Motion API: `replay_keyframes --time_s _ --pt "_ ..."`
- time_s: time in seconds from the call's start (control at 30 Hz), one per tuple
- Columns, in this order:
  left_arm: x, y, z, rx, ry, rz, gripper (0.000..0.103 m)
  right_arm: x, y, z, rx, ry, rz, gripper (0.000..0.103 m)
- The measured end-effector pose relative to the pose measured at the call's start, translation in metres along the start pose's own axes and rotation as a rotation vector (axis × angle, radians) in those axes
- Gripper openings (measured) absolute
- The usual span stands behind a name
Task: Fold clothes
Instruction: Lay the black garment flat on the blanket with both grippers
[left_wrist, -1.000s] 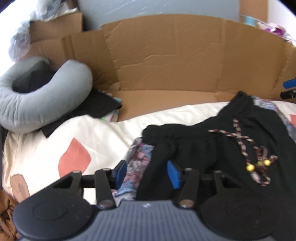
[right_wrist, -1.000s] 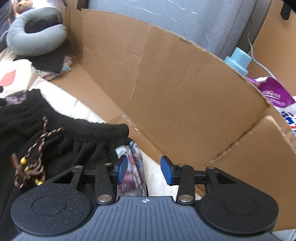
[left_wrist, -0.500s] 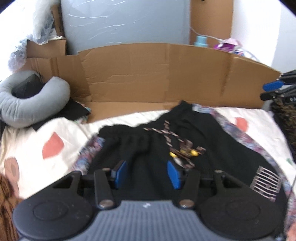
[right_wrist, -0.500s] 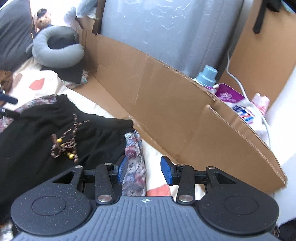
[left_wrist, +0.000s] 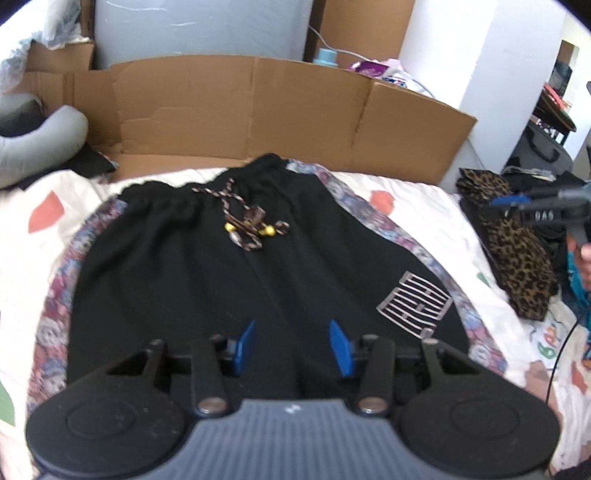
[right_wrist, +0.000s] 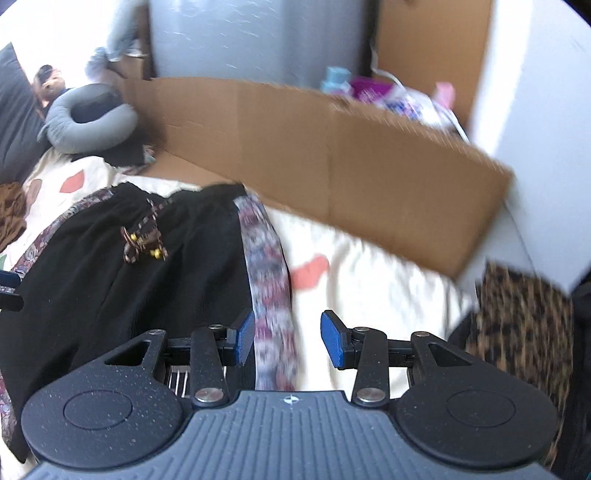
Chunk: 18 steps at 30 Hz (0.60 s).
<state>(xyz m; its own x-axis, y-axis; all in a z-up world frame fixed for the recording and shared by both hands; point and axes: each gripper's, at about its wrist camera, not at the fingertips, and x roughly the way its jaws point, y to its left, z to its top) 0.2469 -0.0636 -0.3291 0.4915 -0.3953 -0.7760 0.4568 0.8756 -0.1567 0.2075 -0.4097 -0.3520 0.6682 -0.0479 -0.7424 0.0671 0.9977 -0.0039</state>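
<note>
Cream bedding printed with coral patches fills the foreground of a cluttered bedroom, backed by a long flattened brown cardboard sheet with a grey U-shaped neck pillow at one end. Spread flat on the bedding, waistband toward the cardboard, lies a pair of black drawstring shorts with floral side stripes, its braided cord with yellow beads knotted at the front and a pale line-pattern patch low on one leg. No crease or fold shows: the garment looks laid out and smoothed, with every fold apparently still to be made. A leopard-print garment lies bunched at the bedding's edge, seemingly also waiting.

Above the lower middle of the shorts hangs the left gripper, its blue pads closing with nothing between them, dark fabric visible beyond the gap and no contact showing. Over the shorts' striped side edge sits the right gripper, jaws parted and empty, one floral stripe running through the gap below. Blur marks the right-hand view. Neither tool grips cloth, so the next likely job is seizing an edge or hem.
</note>
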Motion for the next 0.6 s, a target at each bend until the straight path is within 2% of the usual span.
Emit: replay_keyframes --time_s 0.17,0.3,0.47,0.6 --pt "0.004 -0.013 -0.020 -0.003 0.043 -0.041 0.044 -0.010 -0.012 -0.031 0.040 0.019 -0.030 0.047" --pt "0.011 -0.027 -0.039 0.020 0.096 -0.077 0.042 -0.011 -0.022 -0.052 0.122 0.033 -0.052 0.046" --pt "0.021 -0.045 -0.063 0.052 0.160 -0.179 0.042 0.003 -0.018 -0.085 0.113 0.113 -0.070 0.046" --pt "0.035 -0.059 -0.077 0.065 0.194 -0.237 0.042 0.019 -0.020 -0.106 0.191 0.188 -0.045 0.046"
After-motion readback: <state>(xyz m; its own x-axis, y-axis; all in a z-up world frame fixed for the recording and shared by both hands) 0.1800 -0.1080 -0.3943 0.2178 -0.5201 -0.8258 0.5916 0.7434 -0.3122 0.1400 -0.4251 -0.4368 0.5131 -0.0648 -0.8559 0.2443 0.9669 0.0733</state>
